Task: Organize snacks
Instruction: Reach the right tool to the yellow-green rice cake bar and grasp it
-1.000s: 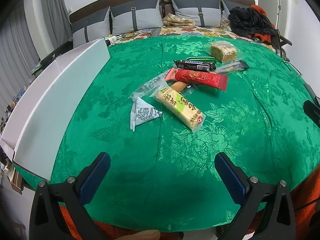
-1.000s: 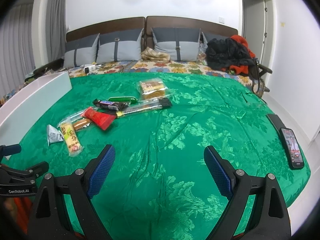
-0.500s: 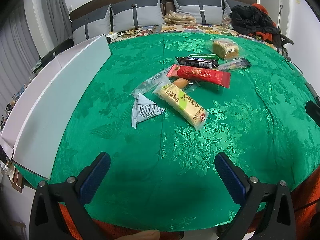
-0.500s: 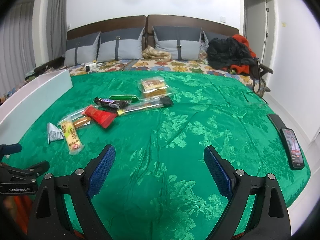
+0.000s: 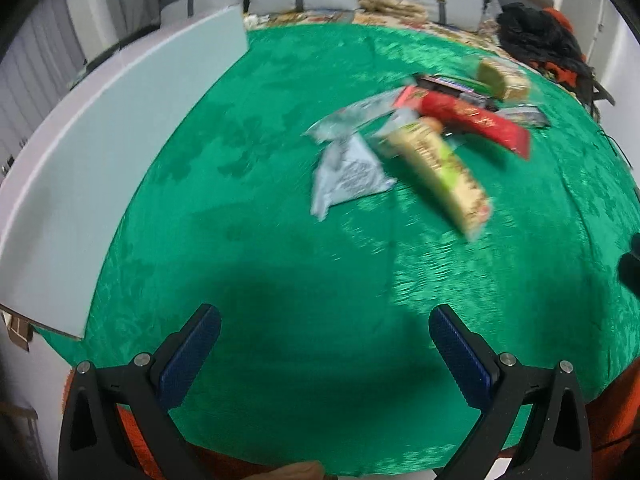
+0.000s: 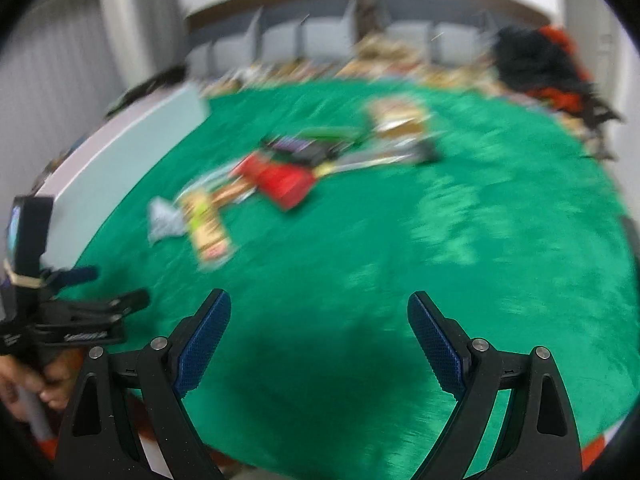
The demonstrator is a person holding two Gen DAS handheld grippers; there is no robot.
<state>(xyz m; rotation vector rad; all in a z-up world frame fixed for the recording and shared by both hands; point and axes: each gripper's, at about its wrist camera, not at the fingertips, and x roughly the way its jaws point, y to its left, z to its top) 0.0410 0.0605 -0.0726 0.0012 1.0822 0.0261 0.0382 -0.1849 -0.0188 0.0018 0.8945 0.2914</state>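
Across the middle of the green bedspread [image 5: 280, 264] the snacks [image 5: 432, 148] lie heaped and, as far as the blur lets me judge, unsorted, well ahead of my left gripper [image 5: 324, 344] and right gripper [image 6: 318, 334], both spread wide and empty.

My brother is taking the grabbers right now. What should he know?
Left gripper: open, holding nothing, above the green cloth.
Right gripper: open, holding nothing too.
Snacks: all in one loose pile mid-cloth, including the grey triangular packet, the yellow bar and the red packet. A white box sits along the left edge.
Done: nothing picked up yet.
Left: sort every snack. Both views are blurry.
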